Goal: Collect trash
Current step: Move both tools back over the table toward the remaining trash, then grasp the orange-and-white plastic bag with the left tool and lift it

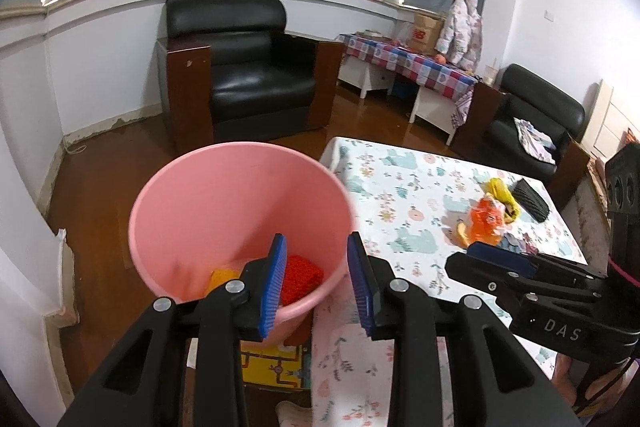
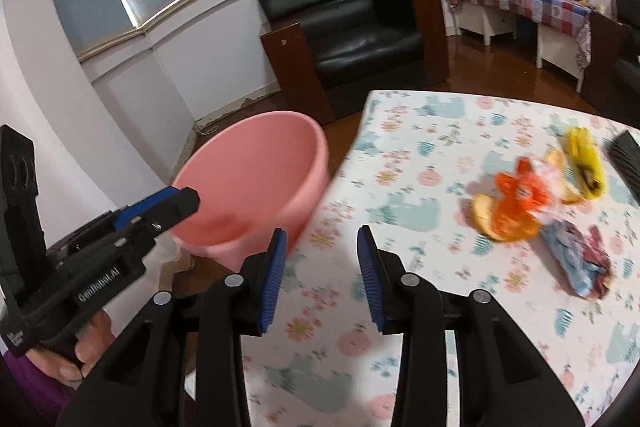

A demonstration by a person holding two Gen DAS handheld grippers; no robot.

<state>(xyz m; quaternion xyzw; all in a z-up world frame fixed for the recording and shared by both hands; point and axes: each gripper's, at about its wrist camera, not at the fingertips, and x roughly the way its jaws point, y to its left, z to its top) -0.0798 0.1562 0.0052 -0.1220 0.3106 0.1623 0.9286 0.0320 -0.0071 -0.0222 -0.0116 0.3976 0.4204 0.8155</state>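
A pink bucket (image 1: 208,203) stands on the floor left of the table; a red scrap (image 1: 300,277) and a yellow one (image 1: 222,277) lie inside. My left gripper (image 1: 318,287) is open and empty over the bucket's near rim. My right gripper (image 2: 322,279) is open and empty above the table's left part. On the table lie an orange wrapper with peel (image 2: 514,207), a yellow wrapper (image 2: 586,159), a crumpled blue-red wrapper (image 2: 580,259) and a black ribbed object (image 2: 624,159). The pile also shows in the left wrist view (image 1: 486,221). The bucket also shows in the right wrist view (image 2: 256,179).
The table has a floral cloth (image 2: 400,187). A black armchair (image 1: 248,71) stands behind the bucket. A checkered-cloth side table (image 1: 408,61) and a second armchair (image 1: 532,123) stand at the back right. A yellow box (image 1: 272,367) lies under the bucket.
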